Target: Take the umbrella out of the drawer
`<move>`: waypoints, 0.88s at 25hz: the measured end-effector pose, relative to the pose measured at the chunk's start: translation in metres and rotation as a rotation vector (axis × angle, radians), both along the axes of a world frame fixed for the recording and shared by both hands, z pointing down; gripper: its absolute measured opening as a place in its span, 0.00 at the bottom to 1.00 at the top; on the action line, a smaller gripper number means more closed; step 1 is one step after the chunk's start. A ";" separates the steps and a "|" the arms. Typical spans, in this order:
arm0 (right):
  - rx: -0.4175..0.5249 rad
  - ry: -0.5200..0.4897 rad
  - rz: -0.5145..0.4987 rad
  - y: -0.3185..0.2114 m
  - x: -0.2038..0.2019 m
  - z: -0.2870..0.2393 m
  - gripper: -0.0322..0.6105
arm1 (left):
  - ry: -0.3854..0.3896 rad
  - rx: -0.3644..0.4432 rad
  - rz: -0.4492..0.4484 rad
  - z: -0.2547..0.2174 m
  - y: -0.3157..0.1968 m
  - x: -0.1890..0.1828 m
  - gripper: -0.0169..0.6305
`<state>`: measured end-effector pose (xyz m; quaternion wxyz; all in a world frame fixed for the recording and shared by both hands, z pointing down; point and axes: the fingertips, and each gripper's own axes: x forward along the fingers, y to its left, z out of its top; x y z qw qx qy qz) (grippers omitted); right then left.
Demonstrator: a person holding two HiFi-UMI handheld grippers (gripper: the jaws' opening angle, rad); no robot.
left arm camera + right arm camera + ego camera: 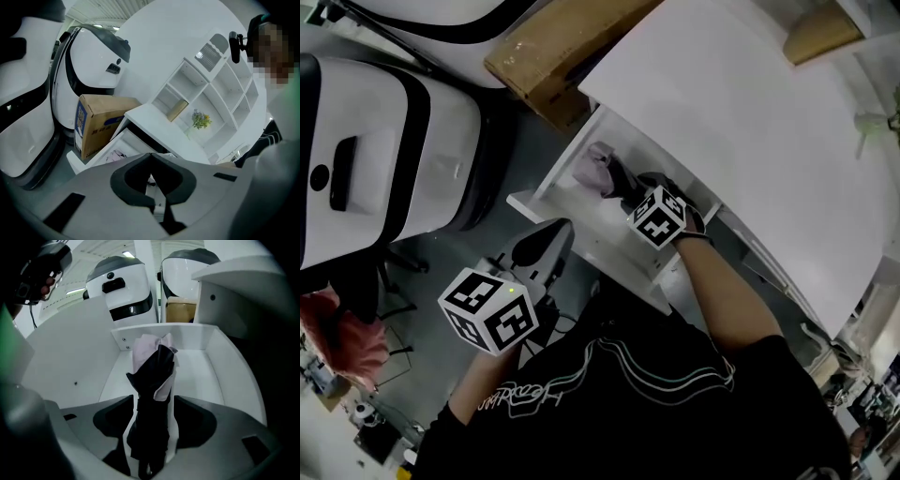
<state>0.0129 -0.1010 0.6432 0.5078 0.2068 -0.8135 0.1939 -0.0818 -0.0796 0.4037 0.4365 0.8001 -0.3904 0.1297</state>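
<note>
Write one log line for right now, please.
drawer open | umbrella folded, inside drawer | right gripper open, fingers astride umbrella | left gripper shut, empty

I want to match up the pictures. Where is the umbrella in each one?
Head view: the umbrella lies above the middle, inside the open drawer.
Left gripper view: only a small pale bit shows, low and left of the middle, in the drawer.
Right gripper view: it fills the middle, between the parted jaws of the right gripper.
Shared landmark: the white drawer.
</note>
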 end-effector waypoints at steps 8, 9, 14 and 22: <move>-0.025 0.050 0.003 0.000 -0.003 0.033 0.43 | -0.010 -0.033 -0.025 0.016 0.001 -0.006 0.05; -0.029 0.058 0.002 0.000 -0.003 0.033 0.43 | -0.010 -0.035 -0.023 0.016 0.001 -0.006 0.05; -0.050 0.113 -0.006 -0.005 -0.005 0.028 0.43 | 0.010 -0.036 -0.013 0.018 0.000 -0.002 0.05; -0.055 0.131 0.016 -0.007 -0.004 0.028 0.40 | 0.013 -0.034 0.005 0.017 -0.001 0.000 0.05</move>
